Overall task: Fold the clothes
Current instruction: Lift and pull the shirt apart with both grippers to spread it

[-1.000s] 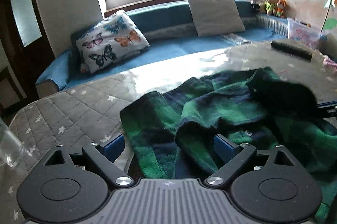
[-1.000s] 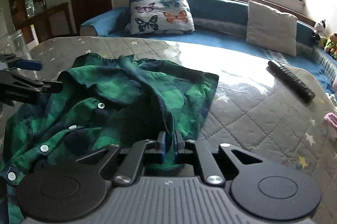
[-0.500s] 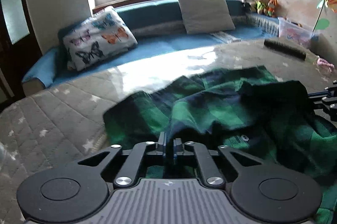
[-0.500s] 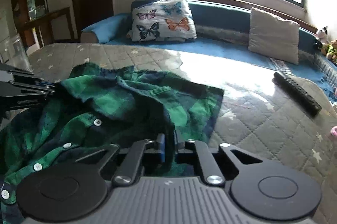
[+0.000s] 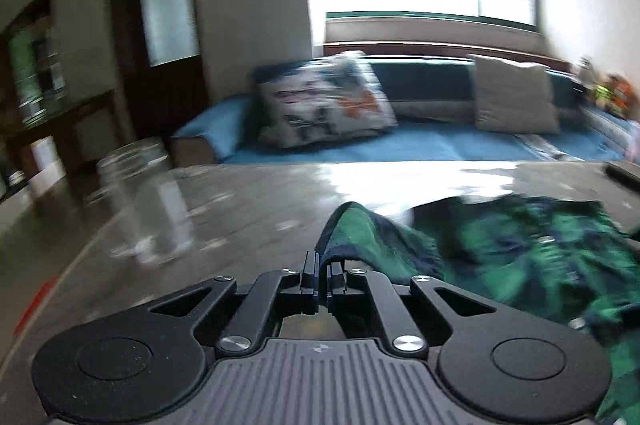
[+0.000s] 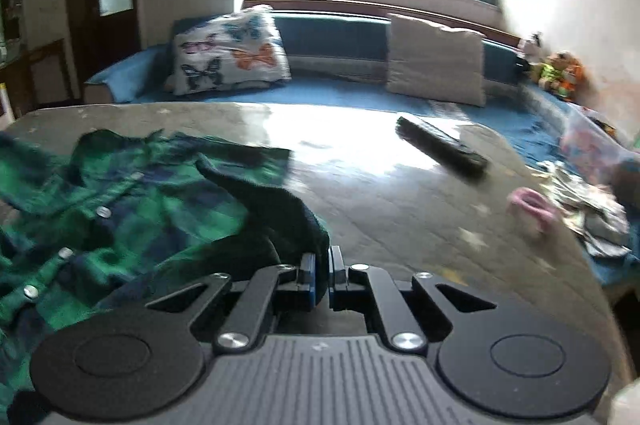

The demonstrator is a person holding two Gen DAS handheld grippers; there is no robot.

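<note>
A second ago the left gripper (image 5: 323, 275) stood wide apart over the green plaid shirt (image 5: 540, 257); now its jaws are clamped together on a fold of the shirt's edge, and the view has swung toward 9 o'clock, so that a clear glass jar (image 5: 148, 201) is brought into frame at 10 o'clock. The right gripper (image 6: 322, 273) is likewise pinched on a dark fold of the shirt (image 6: 120, 209), as it was before, and its view has shifted toward 3 o'clock, the black remote (image 6: 440, 149) now lying at 1 o'clock. The cloth is thus held at two points and drawn apart — judged to be a spreading step ahead of the first fold. The shirt lies rumpled on the grey quilted table cover (image 6: 400, 209). Both grippers are pitched down toward the table — both views are motion-blurred.
</note>
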